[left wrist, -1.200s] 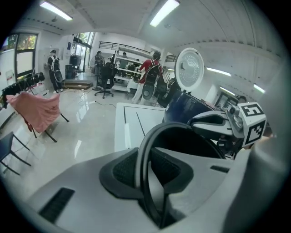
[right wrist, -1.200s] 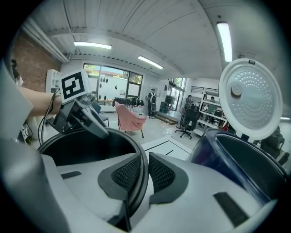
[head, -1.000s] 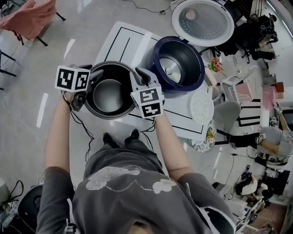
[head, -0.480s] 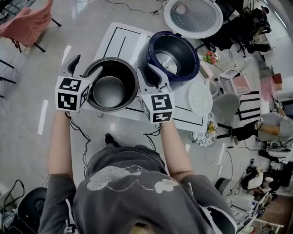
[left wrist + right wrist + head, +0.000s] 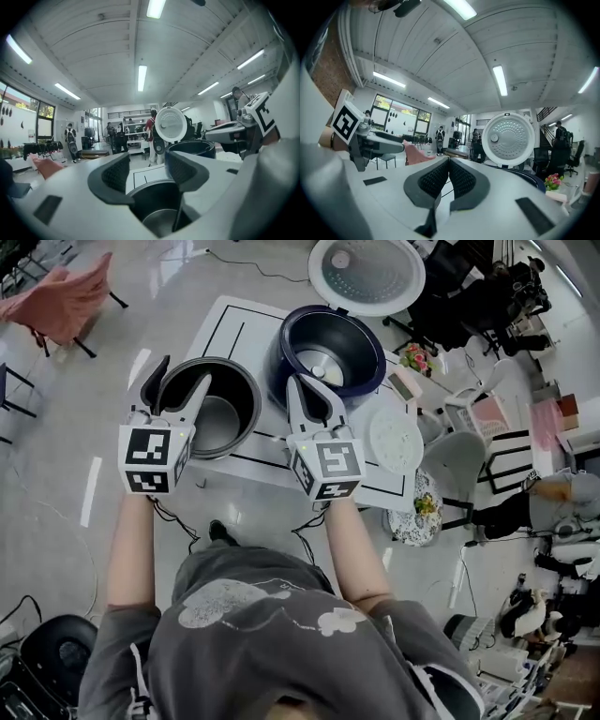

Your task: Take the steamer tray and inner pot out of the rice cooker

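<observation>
The dark inner pot (image 5: pixel 225 418) stands by itself on the white table (image 5: pixel 246 320), left of the navy rice cooker (image 5: pixel 323 357), whose round lid (image 5: pixel 367 273) is up. A white perforated steamer tray (image 5: pixel 394 442) lies flat on the table to the cooker's right. My left gripper (image 5: pixel 178 379) hangs above the pot's left rim; its jaws are apart and closing, with nothing between them. In the left gripper view the pot (image 5: pixel 159 220) shows below the left gripper (image 5: pixel 147 171). My right gripper (image 5: pixel 309 395) is shut and empty between pot and cooker.
A chair draped in pink cloth (image 5: pixel 61 287) stands on the floor at the far left. Flowers (image 5: pixel 412 360), grey chairs (image 5: pixel 450 465) and cluttered desks crowd the right side. Cables trail on the floor under the table's near edge.
Both grippers have come off the pot's rim and risen above it. The pot stays on the table. The right jaws have shut.
</observation>
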A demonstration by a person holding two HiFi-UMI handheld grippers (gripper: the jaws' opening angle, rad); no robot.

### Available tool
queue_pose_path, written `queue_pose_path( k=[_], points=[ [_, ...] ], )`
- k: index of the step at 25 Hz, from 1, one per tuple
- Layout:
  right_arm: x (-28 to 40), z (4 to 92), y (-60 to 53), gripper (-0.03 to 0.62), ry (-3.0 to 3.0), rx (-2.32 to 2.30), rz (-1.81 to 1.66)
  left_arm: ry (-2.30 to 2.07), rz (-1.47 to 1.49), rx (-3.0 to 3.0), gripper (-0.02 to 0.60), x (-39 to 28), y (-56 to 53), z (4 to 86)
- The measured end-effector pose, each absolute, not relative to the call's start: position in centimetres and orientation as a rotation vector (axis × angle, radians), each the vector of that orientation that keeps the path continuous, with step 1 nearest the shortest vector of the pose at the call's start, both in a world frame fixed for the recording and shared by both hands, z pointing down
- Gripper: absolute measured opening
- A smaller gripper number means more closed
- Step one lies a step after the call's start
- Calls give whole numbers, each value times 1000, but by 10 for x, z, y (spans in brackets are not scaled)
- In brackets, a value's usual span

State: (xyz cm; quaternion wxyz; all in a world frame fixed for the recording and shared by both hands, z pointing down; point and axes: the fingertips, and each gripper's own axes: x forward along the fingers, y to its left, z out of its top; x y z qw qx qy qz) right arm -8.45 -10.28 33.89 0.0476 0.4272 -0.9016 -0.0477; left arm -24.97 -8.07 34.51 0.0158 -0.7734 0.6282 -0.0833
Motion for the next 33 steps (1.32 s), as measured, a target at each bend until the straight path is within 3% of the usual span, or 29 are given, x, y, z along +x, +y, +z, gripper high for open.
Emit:
queue_pose_path(
  k=[1,3,8,9,19,33],
  points=[
    [-76,333,-98,29,-2770,1322,-135,1962,-253,-2398,240,-243,-76,343],
    [-58,324,-90,28,-2800,1359,-114,1973,-255,-2388,219,-229,-67,342],
    [-17,323,-66,28,-2789,1377,-80,1997,-243,-2403,23,-192,-42,344],
    [-10,324,-61,28,-2786,1373,-72,1992,-238,-2416,11,-184,-37,344],
    [51,344,-14,28,-2797,1303,-9,1983,-318,-2515,8,-115,9,372],
    [48,346,19,28,-2826,1202,25,2071,-378,-2502,6,-124,52,379]
  ],
)
